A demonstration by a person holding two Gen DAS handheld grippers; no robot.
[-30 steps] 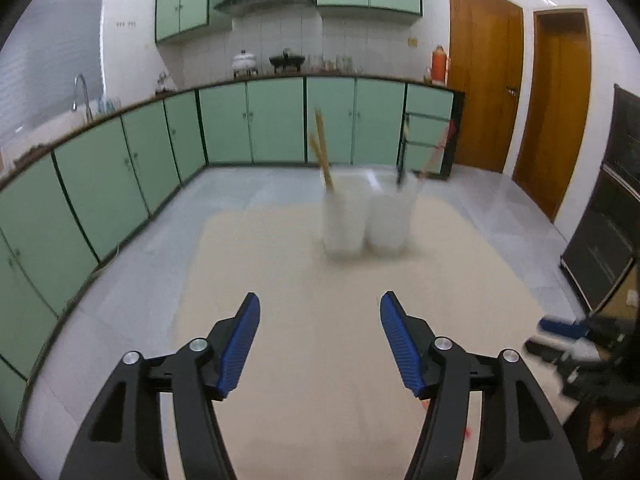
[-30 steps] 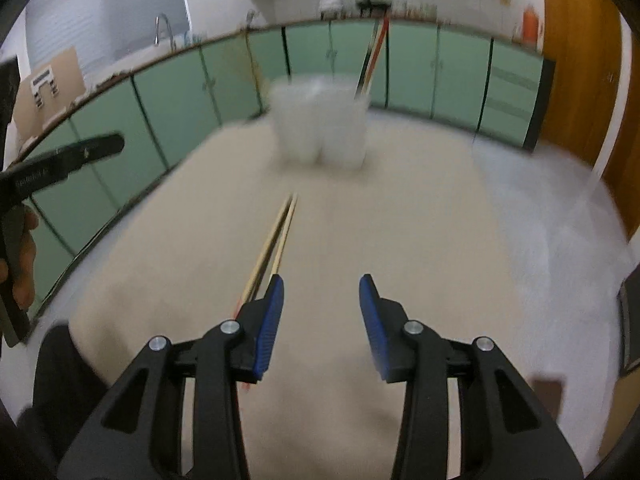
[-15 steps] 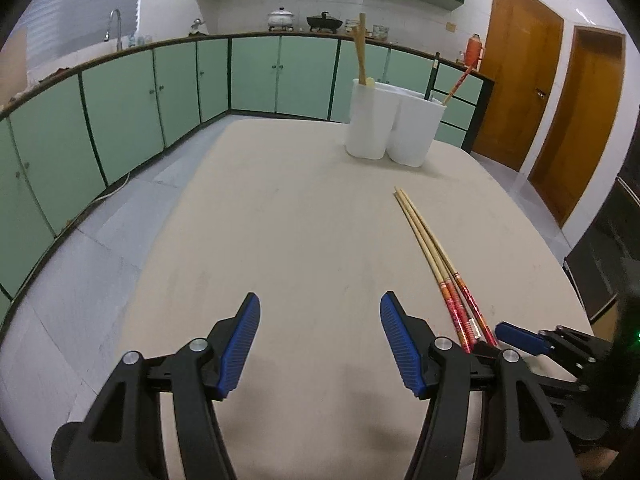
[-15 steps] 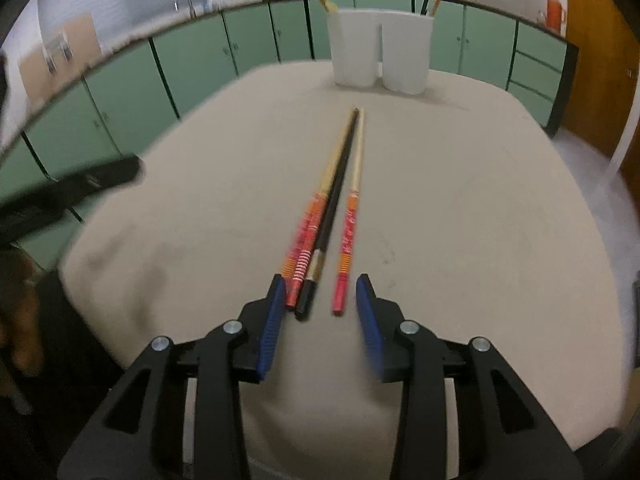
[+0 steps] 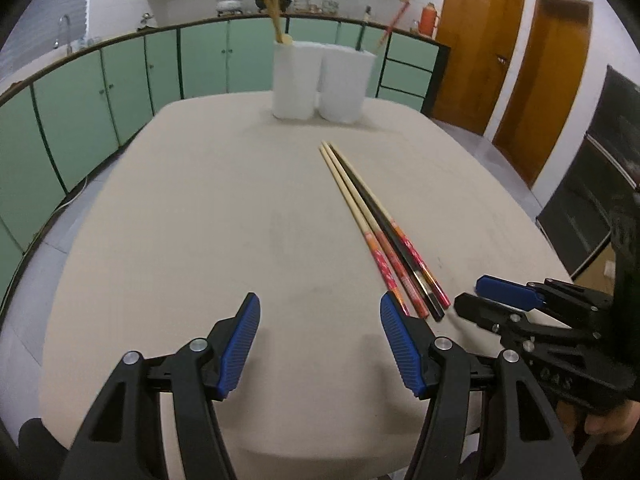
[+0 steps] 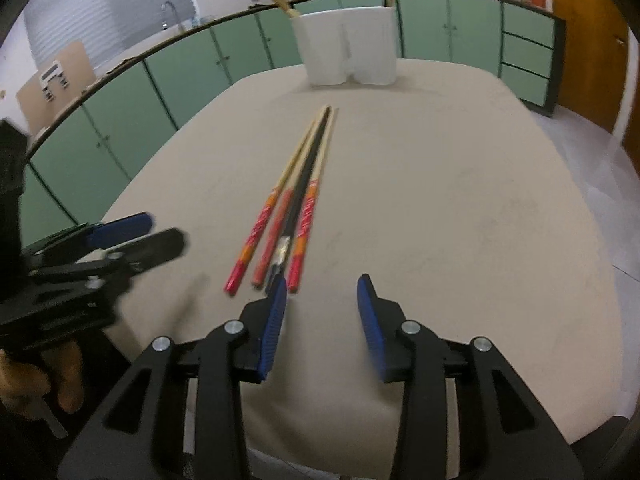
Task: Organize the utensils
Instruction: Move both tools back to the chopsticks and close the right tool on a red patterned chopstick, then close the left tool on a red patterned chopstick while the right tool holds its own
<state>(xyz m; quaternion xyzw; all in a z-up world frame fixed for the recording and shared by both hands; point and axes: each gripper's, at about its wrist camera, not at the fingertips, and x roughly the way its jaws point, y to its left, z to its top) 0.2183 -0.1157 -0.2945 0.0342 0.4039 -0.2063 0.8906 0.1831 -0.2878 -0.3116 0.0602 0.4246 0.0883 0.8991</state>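
Observation:
Several chopsticks (image 5: 380,224) with red and orange ends, one black, lie side by side on the beige table (image 5: 200,220), pointing toward a white two-compartment holder (image 5: 322,80) at the far edge; they also show in the right wrist view (image 6: 298,200). The holder (image 6: 350,50) has a few chopsticks standing in each compartment. My left gripper (image 5: 320,340) is open and empty, low over the near table, left of the chopsticks' ends. My right gripper (image 6: 322,312) is open and empty, just behind their near ends; it also shows in the left wrist view (image 5: 486,300).
Green cabinets (image 5: 120,80) with a counter run around the room behind the table. Two brown doors (image 5: 512,60) stand at the right. A dark appliance (image 5: 600,180) stands at the far right. The left gripper shows at the left of the right wrist view (image 6: 152,232).
Both grippers have drawn back and lowered toward the near table edge. The chopsticks, first out of the left view, now lie just ahead. Both stay open.

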